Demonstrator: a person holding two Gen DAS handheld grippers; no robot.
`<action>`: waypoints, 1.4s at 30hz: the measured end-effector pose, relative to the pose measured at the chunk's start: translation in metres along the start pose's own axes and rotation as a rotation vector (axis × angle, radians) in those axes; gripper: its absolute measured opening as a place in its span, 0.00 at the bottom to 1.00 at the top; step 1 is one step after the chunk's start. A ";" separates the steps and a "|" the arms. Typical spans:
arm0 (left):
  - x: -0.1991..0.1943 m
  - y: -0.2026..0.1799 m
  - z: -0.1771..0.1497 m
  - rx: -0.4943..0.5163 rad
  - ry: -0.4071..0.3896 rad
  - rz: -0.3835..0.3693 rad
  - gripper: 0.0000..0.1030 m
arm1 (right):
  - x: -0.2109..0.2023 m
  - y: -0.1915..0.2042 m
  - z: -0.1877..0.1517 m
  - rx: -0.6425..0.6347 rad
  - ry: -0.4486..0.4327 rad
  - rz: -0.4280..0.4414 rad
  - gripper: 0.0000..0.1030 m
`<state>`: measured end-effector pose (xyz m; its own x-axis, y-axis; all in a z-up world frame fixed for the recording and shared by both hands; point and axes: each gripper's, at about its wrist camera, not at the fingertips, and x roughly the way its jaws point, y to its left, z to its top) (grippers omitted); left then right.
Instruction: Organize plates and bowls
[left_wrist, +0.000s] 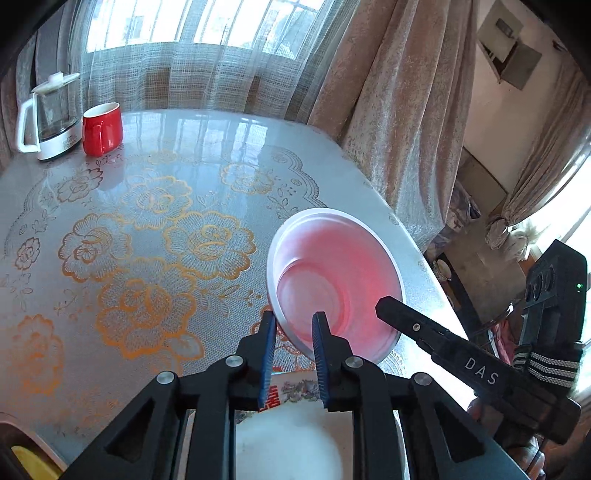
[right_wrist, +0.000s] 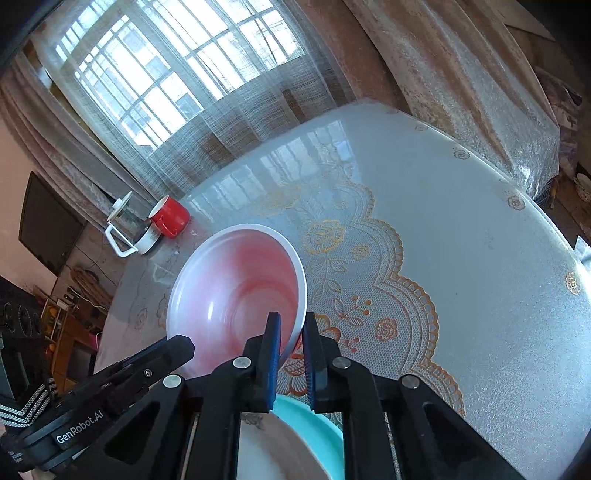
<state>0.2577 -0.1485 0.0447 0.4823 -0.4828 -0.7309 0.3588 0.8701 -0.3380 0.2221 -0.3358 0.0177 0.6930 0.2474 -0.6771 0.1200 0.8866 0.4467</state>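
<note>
A pink bowl with a white rim (left_wrist: 332, 266) hangs tilted above the table, held from two sides. In the left wrist view my left gripper (left_wrist: 295, 322) is shut on the bowl's near rim, one blue pad inside and one outside. In the right wrist view my right gripper (right_wrist: 291, 322) is shut on the rim of the same bowl (right_wrist: 229, 288). The right gripper's black fingers (left_wrist: 413, 325) reach the bowl from the right. Below the grippers lies a white plate (left_wrist: 288, 439) on a teal plate (right_wrist: 321, 424).
A glass kettle with a white base (left_wrist: 48, 118) and a red mug (left_wrist: 101, 127) stand at the table's far left corner. A lace-patterned cloth (left_wrist: 155, 236) covers the glossy table. Curtains hang behind, and the table's edge (left_wrist: 424, 251) drops off at the right.
</note>
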 end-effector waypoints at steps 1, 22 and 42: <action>-0.011 0.003 -0.004 -0.001 -0.014 0.003 0.18 | -0.003 0.006 -0.003 -0.012 0.000 0.013 0.11; -0.171 0.115 -0.126 -0.219 -0.172 0.154 0.19 | 0.005 0.158 -0.096 -0.307 0.205 0.309 0.12; -0.192 0.174 -0.197 -0.394 -0.129 0.214 0.19 | 0.043 0.222 -0.165 -0.475 0.397 0.317 0.12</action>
<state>0.0705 0.1149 0.0097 0.6168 -0.2754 -0.7374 -0.0781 0.9108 -0.4054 0.1617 -0.0635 -0.0085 0.3202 0.5668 -0.7591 -0.4319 0.8005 0.4156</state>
